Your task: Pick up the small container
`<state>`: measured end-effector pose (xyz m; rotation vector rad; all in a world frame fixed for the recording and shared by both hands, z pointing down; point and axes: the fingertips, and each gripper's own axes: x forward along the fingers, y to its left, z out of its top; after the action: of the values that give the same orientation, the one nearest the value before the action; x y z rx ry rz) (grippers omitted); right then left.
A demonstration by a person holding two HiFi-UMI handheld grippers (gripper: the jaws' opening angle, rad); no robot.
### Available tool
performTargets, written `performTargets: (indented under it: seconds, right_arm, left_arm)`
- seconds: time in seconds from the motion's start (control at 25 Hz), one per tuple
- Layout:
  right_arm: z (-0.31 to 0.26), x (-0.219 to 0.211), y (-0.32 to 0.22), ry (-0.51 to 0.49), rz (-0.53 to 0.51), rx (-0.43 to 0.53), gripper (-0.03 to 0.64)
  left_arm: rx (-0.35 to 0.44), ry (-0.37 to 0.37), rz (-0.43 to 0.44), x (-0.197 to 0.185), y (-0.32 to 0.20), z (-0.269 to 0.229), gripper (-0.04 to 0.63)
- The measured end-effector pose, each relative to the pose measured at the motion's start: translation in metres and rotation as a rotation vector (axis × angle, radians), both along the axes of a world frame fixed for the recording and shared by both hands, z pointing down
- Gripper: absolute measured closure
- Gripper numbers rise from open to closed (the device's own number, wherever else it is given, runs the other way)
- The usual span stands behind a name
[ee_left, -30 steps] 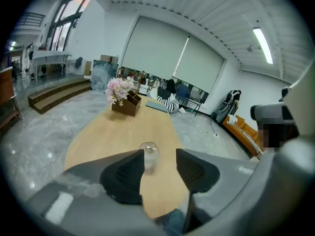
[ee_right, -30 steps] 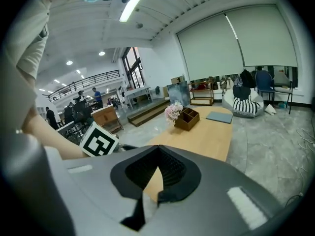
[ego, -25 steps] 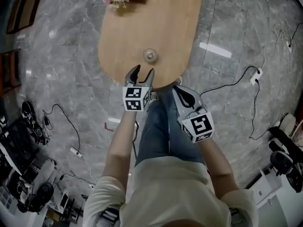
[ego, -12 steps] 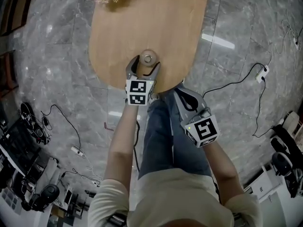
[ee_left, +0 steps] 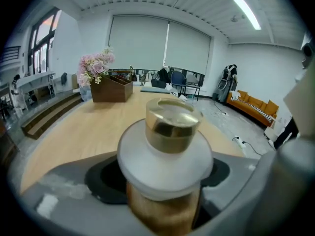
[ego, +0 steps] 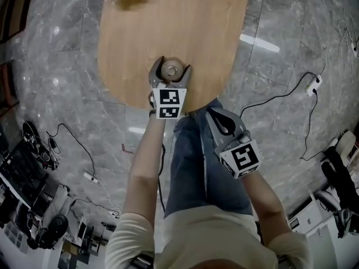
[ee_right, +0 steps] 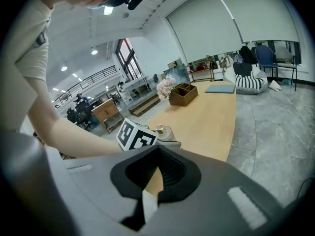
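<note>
The small container (ee_left: pixel 166 146), with its gold cap, white collar and amber body, stands upright on the desk (ego: pixel 185 21) near the rounded near edge. It sits between the jaws of your left claw (ego: pixel 173 66), which are opening; the pads do not appear to press on it.

Hazards:
- If you close off-centre, one pad will likely reach the body first and push or tip the container.
- If the pads land on the flared collar or the smooth cap rather than the body, the grip may slip on the lift.
- With the desk edge this close, a knocked container could fall to the stone floor (ego: pixel 280 94).

Your right claw (ee_right: pixel 153 181) has its jaws together, empty, clear of the desk.
</note>
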<state>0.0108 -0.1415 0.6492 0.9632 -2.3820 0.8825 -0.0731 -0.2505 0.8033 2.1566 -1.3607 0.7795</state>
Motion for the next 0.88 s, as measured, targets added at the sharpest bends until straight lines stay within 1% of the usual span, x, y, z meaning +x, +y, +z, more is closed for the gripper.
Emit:
performTargets:
  seconds: [0.12, 0.2, 0.4, 0.56, 0.88]
  right_arm:
    - [0.004, 0.003, -0.002, 0.004, 0.008, -0.002, 0.618]
    - [0.006, 0.005, -0.004, 0.005, 0.016, -0.003, 0.618]
    - [0.006, 0.004, -0.003, 0.004, 0.021, -0.010, 0.618]
    - [0.002, 0.003, 0.000, 0.004, 0.020, -0.003, 0.618]
    - [-0.013, 0.008, 0.005, 0.014, 0.039, 0.024, 0.618]
  left_arm:
    - [0.021, -0.027, -0.013, -0.001, -0.002, -0.001, 0.219]
    - [0.027, -0.036, -0.018, -0.001, -0.002, -0.001, 0.239]
    - [0.009, -0.035, -0.043, -0.003, 0.004, 0.007, 0.245]
    - [0.020, -0.039, -0.036, -0.005, 0.004, -0.002, 0.247]
    - [0.013, -0.019, -0.047, -0.006, 0.029, -0.019, 0.247]
